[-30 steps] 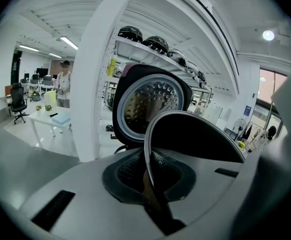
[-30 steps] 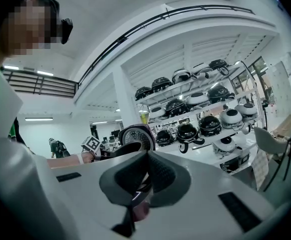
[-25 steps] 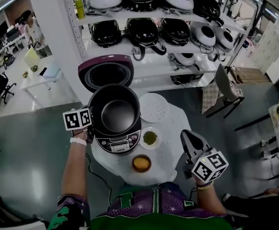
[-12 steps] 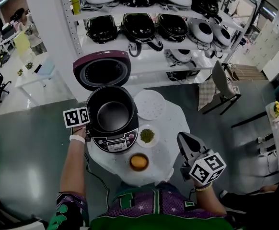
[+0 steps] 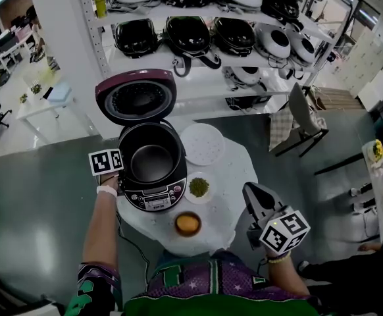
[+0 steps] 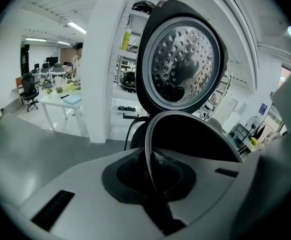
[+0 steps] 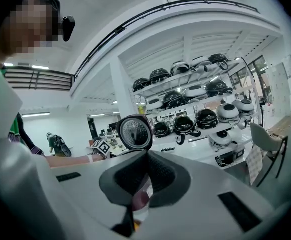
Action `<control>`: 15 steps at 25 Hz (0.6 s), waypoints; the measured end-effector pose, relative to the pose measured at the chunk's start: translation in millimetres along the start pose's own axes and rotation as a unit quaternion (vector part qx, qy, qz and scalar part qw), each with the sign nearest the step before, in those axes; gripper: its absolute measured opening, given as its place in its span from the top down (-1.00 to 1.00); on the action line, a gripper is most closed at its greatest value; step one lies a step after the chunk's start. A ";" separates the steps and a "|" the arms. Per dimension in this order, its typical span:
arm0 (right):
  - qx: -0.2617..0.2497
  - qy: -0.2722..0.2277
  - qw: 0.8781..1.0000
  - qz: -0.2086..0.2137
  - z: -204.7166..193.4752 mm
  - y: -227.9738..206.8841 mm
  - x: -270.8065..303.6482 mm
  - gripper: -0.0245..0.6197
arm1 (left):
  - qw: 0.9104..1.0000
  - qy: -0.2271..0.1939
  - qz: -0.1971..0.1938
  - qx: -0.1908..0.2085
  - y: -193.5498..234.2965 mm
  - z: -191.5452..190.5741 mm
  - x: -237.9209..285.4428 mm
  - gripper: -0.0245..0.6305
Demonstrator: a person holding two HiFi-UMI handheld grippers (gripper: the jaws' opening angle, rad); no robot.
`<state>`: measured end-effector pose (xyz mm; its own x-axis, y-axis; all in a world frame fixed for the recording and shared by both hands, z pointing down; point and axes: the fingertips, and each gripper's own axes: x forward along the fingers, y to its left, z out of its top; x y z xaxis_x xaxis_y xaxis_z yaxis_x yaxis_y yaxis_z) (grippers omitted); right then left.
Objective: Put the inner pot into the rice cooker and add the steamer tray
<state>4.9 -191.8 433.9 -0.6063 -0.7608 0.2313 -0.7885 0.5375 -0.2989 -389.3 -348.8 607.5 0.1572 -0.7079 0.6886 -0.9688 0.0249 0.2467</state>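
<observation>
Pot (image 5: pixel 151 160) lower in left hand-held gripper (image 5: pixel 122 174)

L gripper (image 6: pixel 153 184): clamped on inner pot (image 5: pixel 151 163) rim, arm fwd | R gripper (image 5: pixel 249 191): jaws together, near level

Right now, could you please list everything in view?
rice cooker: one, black, lid open, table's left
inner pot: one, dark, in cooker
steamer tray: one, white, right of cooker
dish: one, white, green contents, front of tray
bowl: one, orange contents, table's near edge
table: one, white, centre
shelved cookers: many, black and white, behind
left hand-held gripper: one, grey, shut on inner pot's rim
right hand-held gripper: one, grey, shut, right of table
</observation>
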 end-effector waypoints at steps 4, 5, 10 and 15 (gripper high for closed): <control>0.000 0.003 1.000 0.002 -1.9 -1.6 2.0 0.90 | 1.000 0.007 0.010 0.003 2.1 -6.4 6.1 0.83; 0.001 0.003 1.000 0.001 -2.1 -3.2 1.5 0.90 | 1.000 0.008 0.013 0.008 1.2 -6.6 6.8 0.83; 0.006 0.000 1.000 -0.005 0.2 -7.9 -0.6 0.90 | 0.999 0.023 0.026 0.029 -1.2 -6.0 9.8 0.82; 0.010 0.001 1.000 -0.010 -4.1 -10.9 -0.9 0.90 | 0.997 0.045 0.045 0.047 -0.8 -10.4 15.2 0.82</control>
<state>13.6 -195.5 440.7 -0.5903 -0.7707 0.2400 -0.7985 0.5141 -0.3133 -384.1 -352.2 624.8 0.0811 -0.6388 0.7651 -0.9927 0.0168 0.1193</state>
